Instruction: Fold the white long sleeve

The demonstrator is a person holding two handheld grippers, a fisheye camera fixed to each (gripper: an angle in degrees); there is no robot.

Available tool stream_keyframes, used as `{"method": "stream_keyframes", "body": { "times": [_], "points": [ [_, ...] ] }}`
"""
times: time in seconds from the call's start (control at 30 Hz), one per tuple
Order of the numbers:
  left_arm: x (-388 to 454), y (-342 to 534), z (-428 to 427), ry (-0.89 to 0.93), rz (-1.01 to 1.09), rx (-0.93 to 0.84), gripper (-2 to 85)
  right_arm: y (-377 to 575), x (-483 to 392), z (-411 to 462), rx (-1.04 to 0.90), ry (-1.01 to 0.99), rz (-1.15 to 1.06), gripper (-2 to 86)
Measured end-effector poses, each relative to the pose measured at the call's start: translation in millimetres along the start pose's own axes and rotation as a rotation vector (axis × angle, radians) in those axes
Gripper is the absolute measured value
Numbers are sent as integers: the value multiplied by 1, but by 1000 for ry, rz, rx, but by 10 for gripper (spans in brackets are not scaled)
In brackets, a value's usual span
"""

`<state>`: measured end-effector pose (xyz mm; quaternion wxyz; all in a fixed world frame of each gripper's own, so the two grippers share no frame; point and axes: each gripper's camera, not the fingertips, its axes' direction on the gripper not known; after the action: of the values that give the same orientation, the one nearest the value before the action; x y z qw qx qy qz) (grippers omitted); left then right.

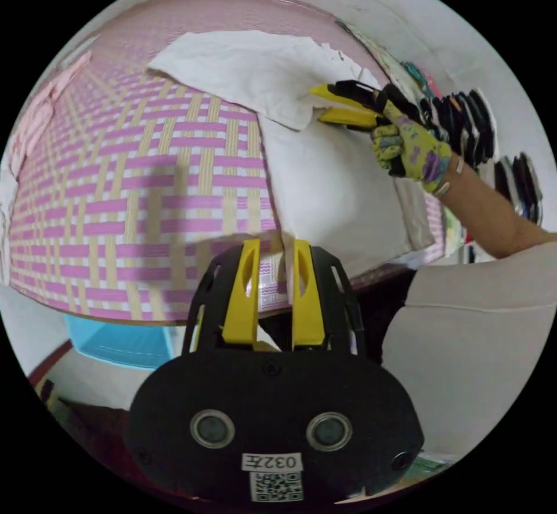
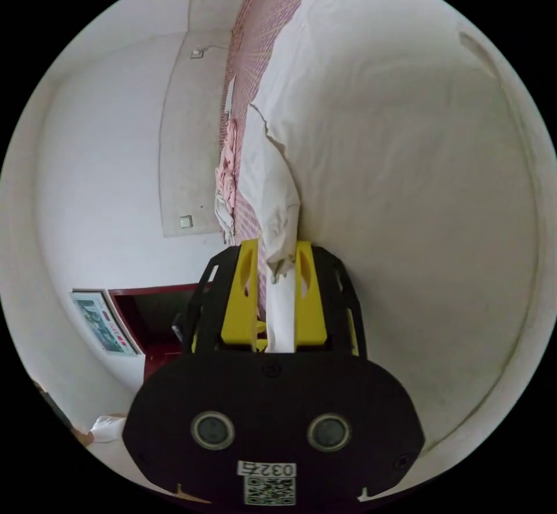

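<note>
Lying across the pink-and-cream woven mat (image 1: 145, 189), the white long sleeve (image 1: 325, 189) runs its long axis from the near edge of the mat, where the left gripper (image 1: 276, 282) sits, away toward the far end, where a sleeve (image 1: 243, 67) spreads out to the left. In the left gripper view the left claw's yellow jaws stand on either side of the shirt's near hem with a gap between them and a strip of cloth inside; whether they actually pinch it I cannot tell. Farther along the same garment, the right gripper (image 1: 318, 105), held by a hand in a flowered glove (image 1: 413, 148), meets the cloth where the sleeve joins the body. In the right gripper view that right gripper (image 2: 277, 288) has a bunched fold of white fabric running between its jaws, and it looks clenched on it. So both claws sit on the same long line of the shirt, left near, right far, which suits a fold carrying one edge across the body. A pink garment (image 1: 35, 119) lies at the far left of the mat, well apart from the shirt. Dark items (image 1: 464, 125) hang along the wall to the right, off the mat. Nothing on the mat seems to block the fold.
</note>
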<state>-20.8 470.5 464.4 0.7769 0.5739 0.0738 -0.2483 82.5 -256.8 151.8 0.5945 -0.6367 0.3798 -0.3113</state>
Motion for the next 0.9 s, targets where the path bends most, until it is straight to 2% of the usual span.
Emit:
{"method": "stream_keyframes", "body": {
  "times": [0.07, 0.17, 0.2, 0.4, 0.5, 0.53, 0.6, 0.77, 0.9],
  "points": [
    [-45, 12, 2, 227, -116, 30, 85, -14, 11, 8, -29, -22, 6, 72],
    [-87, 45, -4, 468, -261, 196, 107, -30, 17, 2, -32, 18, -8, 9],
    [-90, 50, -5, 496, -270, 217, 112, -34, 17, -1, -30, 12, -14, 6],
    [-79, 44, 15, 447, -265, 147, 124, -102, -38, -35, -78, -44, -225, -7],
    [-76, 30, 15, 353, -290, 102, 78, -142, -87, -58, -93, -84, -358, -8],
    [-73, 24, 20, 335, -272, 52, 37, -157, -106, -70, -97, -106, -402, -8],
    [-70, 15, 25, 338, -230, -1, 7, -181, -134, -91, -103, -122, -457, -8],
    [-53, -2, -5, 433, -154, 49, -6, -233, -214, -203, -59, -115, -622, -9],
    [-1, -26, -30, 383, -56, 28, -8, -244, -250, -302, 5, -6, -719, -9]
  ]
}}
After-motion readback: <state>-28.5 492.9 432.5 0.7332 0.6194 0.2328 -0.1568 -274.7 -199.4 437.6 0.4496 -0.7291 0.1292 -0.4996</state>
